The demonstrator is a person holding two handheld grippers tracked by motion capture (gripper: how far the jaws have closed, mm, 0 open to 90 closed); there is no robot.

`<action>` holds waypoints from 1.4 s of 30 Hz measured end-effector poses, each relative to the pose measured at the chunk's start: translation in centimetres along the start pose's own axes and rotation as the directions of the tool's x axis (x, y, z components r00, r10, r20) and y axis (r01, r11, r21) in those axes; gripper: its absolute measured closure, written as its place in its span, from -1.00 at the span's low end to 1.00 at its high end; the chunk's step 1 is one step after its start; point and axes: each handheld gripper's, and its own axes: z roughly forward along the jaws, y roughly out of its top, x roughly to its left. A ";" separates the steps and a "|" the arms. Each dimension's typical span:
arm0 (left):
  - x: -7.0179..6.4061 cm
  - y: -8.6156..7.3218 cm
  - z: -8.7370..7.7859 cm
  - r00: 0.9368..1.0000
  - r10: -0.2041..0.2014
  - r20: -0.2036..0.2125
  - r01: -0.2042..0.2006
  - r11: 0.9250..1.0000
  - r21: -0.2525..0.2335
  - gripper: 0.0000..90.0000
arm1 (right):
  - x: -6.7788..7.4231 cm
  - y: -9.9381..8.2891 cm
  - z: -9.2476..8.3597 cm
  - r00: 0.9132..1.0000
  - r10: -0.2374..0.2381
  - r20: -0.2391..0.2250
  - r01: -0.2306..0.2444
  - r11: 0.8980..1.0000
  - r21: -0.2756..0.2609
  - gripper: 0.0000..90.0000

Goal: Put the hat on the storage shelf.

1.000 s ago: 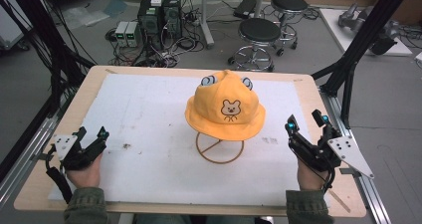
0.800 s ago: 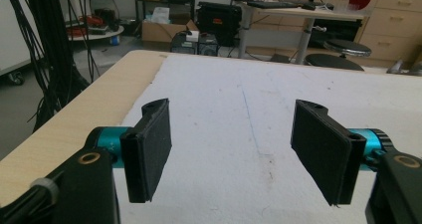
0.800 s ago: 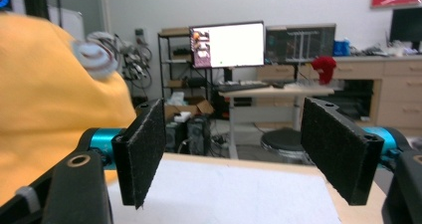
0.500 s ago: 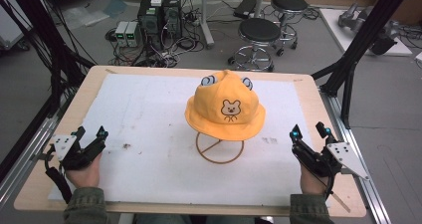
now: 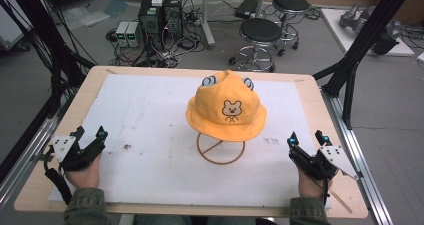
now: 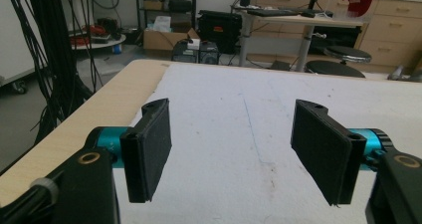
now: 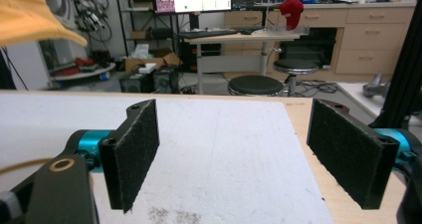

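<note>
The hat (image 5: 226, 105) is orange-yellow, with a small cartoon bear face on its front and two grey ears on top. Beneath it a tan wire stand (image 5: 220, 147) rests on a white mat (image 5: 150, 120) covering the pale wooden table (image 5: 310, 87).

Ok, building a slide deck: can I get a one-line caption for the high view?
Yellow bear hat on a wire stand, flanked by open left gripper and right gripper.
</note>
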 end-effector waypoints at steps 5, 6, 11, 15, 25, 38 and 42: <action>0.0 0.0 -0.1 1.000 0.003 0.001 -0.003 1.000 -0.002 -0.28 | 0.2 -0.5 -0.2 1.000 0.018 -0.018 -0.018 1.000 -0.024 -0.57; 0.0 0.0 0.0 1.000 0.002 0.001 -0.002 1.000 -0.002 -0.28 | 0.0 -0.9 -0.2 0.999 0.049 -0.017 -0.049 0.999 -0.018 -0.57; 0.1 0.0 0.0 1.000 0.001 -0.002 -0.001 1.000 -0.006 -0.28 | -0.5 -1.1 -0.2 0.995 0.098 -0.006 -0.098 0.995 -0.012 -0.57; 0.1 0.0 0.0 1.000 0.003 -0.003 -0.003 1.000 -0.005 -0.28 | -0.6 -1.3 -0.1 0.995 0.096 -0.001 -0.096 0.995 -0.004 -0.57; 0.1 0.0 0.0 1.000 0.007 -0.004 -0.007 1.000 -0.003 -0.28 | -0.5 -1.5 0.2 0.997 0.080 -0.004 -0.080 0.997 0.000 -0.57; 0.2 0.1 -0.1 1.000 0.012 -0.013 -0.012 1.000 -0.004 -0.28 | -0.1 -1.6 0.5 0.998 0.067 -0.018 -0.067 0.998 0.019 -0.57; 0.1 0.0 0.0 1.000 0.016 -0.010 -0.016 1.000 -0.002 -0.28 | -0.2 -1.6 0.5 0.998 0.068 -0.017 -0.067 0.998 0.020 -0.57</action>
